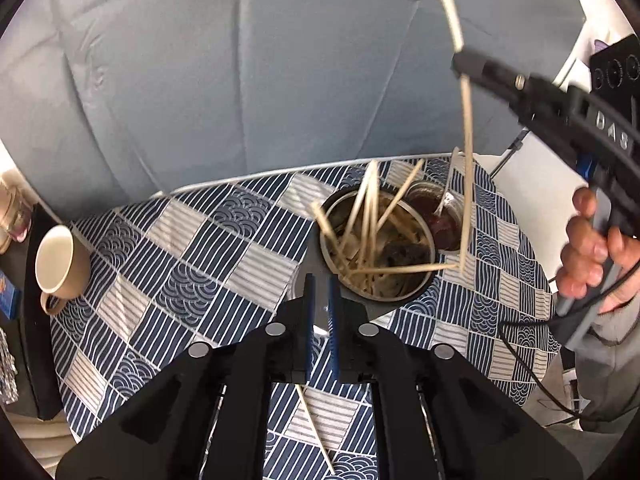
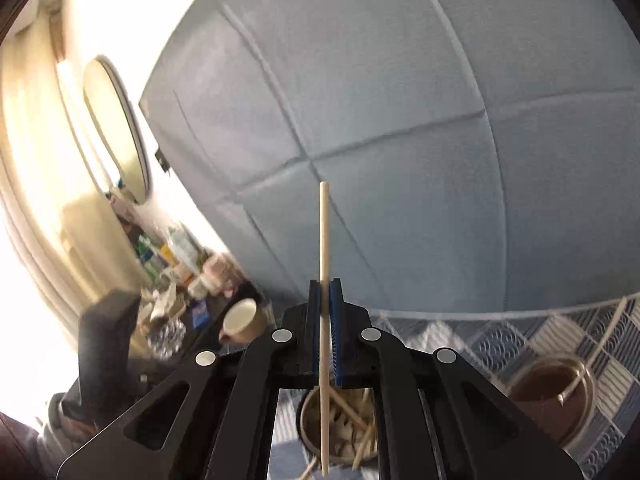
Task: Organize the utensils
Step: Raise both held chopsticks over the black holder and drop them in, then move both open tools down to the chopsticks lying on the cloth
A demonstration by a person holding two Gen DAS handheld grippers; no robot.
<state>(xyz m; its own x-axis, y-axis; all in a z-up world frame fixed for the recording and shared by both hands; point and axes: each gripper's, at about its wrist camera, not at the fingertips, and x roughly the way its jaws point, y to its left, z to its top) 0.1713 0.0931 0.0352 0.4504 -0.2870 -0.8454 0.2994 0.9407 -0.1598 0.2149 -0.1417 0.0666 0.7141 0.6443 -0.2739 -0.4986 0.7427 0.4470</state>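
- Chopsticks of pale wood stand fanned in a round steel canister [image 1: 378,240] near the far edge of the table [image 1: 208,240], which is covered in a blue-and-white patchwork cloth; one loose chopstick [image 1: 316,428] lies flat on the cloth near the front edge.
- Just right of the canister sits a glass jar of dark sauce [image 1: 444,216] with a spoon in it — touching or nearly so.
- Open cloth stretches left to a cream ceramic mug [image 1: 60,264] at the table's left rim; a grey-blue quilted panel rises behind.
- Right gripper [image 2: 325,292]: jaws closed tight on a single pale wooden chopstick [image 2: 325,240], held upright above the canister, tip pointing down toward it.
- Left gripper [image 1: 321,280]: jaws nearly closed, nothing between them, pitched steeply down just in front of the canister.
- A hand [image 1: 588,248] grips the right tool's handle at the table's right side.
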